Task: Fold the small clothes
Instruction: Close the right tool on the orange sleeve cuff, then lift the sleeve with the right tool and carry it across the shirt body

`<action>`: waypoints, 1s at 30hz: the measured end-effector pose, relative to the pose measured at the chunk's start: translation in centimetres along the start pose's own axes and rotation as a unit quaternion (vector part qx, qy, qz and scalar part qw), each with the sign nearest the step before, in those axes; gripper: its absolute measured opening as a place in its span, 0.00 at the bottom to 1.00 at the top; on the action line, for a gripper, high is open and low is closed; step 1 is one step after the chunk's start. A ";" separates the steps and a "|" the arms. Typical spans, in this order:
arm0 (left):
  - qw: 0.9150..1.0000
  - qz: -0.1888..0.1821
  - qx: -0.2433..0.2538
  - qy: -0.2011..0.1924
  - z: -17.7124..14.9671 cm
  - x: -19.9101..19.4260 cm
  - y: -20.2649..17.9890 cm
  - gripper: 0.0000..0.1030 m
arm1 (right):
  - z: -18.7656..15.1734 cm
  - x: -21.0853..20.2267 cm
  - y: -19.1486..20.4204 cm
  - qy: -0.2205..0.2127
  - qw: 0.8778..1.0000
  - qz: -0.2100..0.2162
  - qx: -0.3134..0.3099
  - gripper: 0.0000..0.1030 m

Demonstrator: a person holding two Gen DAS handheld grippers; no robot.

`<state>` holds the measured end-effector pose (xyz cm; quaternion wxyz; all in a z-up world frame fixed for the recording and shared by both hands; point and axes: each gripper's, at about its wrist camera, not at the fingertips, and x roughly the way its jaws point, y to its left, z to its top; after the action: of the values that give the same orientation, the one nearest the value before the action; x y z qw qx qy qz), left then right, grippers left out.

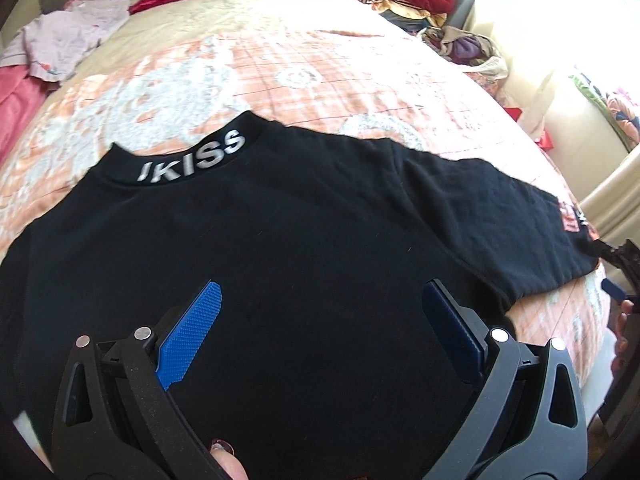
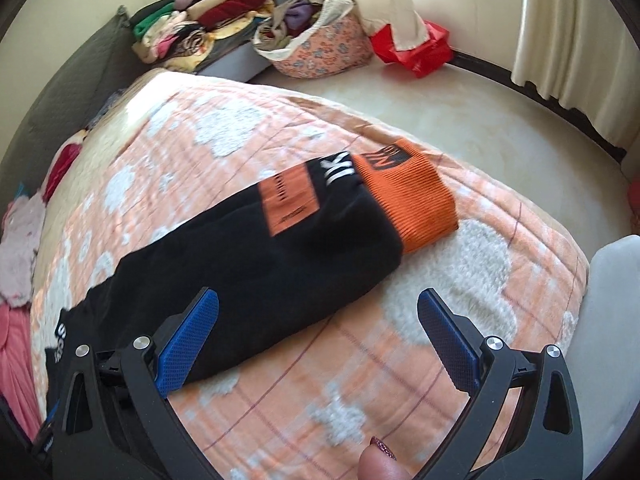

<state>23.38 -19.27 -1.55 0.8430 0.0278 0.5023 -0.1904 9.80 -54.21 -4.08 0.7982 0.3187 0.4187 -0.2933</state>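
Lying flat on the quilted bed (image 2: pixel 360 380), the black sweatshirt (image 1: pixel 280 248) is looking soft, light and floppy; the left gripper (image 1: pixel 320 312) and right gripper (image 2: pixel 320 320) are both hovering released; pinching the orange cuff (image 2: pixel 408 200) seems the surest hold.

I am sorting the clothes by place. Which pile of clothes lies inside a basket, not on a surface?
The pile in the floral basket on the floor by the curtain. The folded stack beside it rests on a grey surface, and the pink clothes lie loose on the bed.

bedspread (image 2: pixel 320 380) open near sleeve (image 2: pixel 280 248); clothes pile (image 1: pixel 60 48) crowds far left, basket (image 2: pixel 320 48) off bed
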 end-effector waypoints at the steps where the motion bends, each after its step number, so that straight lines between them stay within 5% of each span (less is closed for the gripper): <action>1: 1.000 -0.006 0.000 0.002 0.3 0.2 0.0 0.92 | 0.5 0.6 -0.5 0.006 1.000 0.000 0.011 0.96; 12: 0.999 -0.033 0.012 0.006 1.8 3.0 0.2 0.92 | 2.9 4.4 -2.3 0.007 0.998 -0.018 0.054 0.96; 20: 0.999 -0.038 0.010 -0.001 1.5 3.9 0.9 0.92 | 3.2 4.7 -2.2 -0.016 0.999 0.015 0.048 0.95; 23: 0.999 -0.037 0.015 -0.003 1.3 3.9 0.9 0.92 | 3.0 4.4 -2.1 -0.026 0.998 0.022 0.044 0.80; 25: 0.999 -0.037 0.016 -0.002 1.3 3.9 1.0 0.92 | 2.8 4.2 -2.1 -0.028 0.998 0.030 0.039 0.55; 30: 0.999 -0.044 0.009 -0.002 1.3 3.8 1.2 0.92 | 2.4 3.5 -1.8 -0.034 0.996 0.072 0.033 0.29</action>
<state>26.51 -19.57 -4.32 0.8346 0.0127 0.4993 -0.2323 11.29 -57.81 -6.47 0.8199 0.3638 0.3578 -0.2596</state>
